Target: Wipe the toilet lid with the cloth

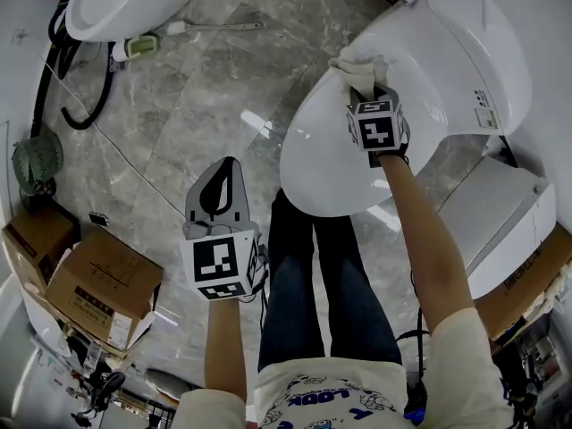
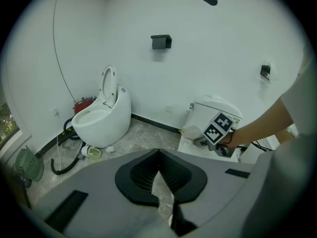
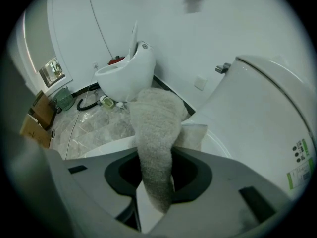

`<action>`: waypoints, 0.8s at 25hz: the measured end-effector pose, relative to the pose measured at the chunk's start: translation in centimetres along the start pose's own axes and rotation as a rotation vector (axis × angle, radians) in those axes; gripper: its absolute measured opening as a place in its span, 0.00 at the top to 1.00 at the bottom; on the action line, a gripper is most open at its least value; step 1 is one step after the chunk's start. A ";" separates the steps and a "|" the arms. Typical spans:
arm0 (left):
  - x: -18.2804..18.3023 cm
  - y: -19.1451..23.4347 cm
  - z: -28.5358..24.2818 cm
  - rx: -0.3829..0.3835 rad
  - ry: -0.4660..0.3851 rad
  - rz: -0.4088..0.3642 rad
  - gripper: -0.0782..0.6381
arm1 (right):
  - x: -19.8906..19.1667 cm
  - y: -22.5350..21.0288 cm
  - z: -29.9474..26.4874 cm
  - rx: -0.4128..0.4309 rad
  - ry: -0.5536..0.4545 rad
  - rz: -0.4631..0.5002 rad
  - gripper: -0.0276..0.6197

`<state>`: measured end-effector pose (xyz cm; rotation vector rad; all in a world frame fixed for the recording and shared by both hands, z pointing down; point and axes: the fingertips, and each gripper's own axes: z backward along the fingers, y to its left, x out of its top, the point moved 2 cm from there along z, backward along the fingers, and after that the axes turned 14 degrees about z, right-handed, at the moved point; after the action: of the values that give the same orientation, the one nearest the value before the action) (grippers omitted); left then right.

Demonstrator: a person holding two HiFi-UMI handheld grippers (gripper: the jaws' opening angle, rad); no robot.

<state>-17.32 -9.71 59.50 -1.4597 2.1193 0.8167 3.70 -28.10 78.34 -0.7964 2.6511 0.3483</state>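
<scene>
From where I stand, the right gripper (image 1: 365, 90) has its jaws pinched on a bunched pale cloth (image 1: 357, 66), pressing it onto the back of the closed toilet lid (image 1: 335, 164), upper right of centre in the head view, just where the lid meets the tank (image 1: 474, 52). The right gripper view shows the cloth (image 3: 154, 128) running between the two jaws and folding out over the white surface. The left gripper (image 1: 223, 181) hangs over the marble floor (image 1: 206, 79) at mid-left, jaws pressed together on nothing. To wipe well, I would keep the cloth flat and loaded, and draw it in long overlapping strokes from the hinge end toward the rounded front, so that the hard jaw tips do not scrape the glaze. The lid curves away at its front and sides, so the cloth could slip off there. Room is good to the left; the person's legs (image 1: 322, 275) sit just under the front rim, and a white box-like unit (image 1: 496, 222) crowds the right.
</scene>
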 end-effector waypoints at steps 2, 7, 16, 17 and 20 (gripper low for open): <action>-0.3 0.4 0.3 0.002 0.000 0.002 0.89 | 0.0 1.3 0.1 0.013 -0.011 0.022 0.78; -1.0 0.8 1.1 0.005 -0.003 0.007 0.89 | -0.7 4.9 0.6 0.046 -0.013 0.044 0.78; -2.3 2.1 3.0 0.011 -0.010 0.016 0.89 | -1.2 11.3 1.6 0.101 -0.022 0.106 0.78; -2.4 2.4 3.2 0.014 -0.010 0.018 0.89 | -1.2 11.9 1.7 0.107 -0.022 0.120 0.78; -2.8 3.1 3.8 0.025 -0.012 0.026 0.89 | -1.6 13.9 2.1 0.127 -0.023 0.148 0.78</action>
<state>-19.19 -4.40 59.19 -1.4138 2.1367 0.8039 -2.48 -15.36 78.91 -0.5558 2.6860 0.2227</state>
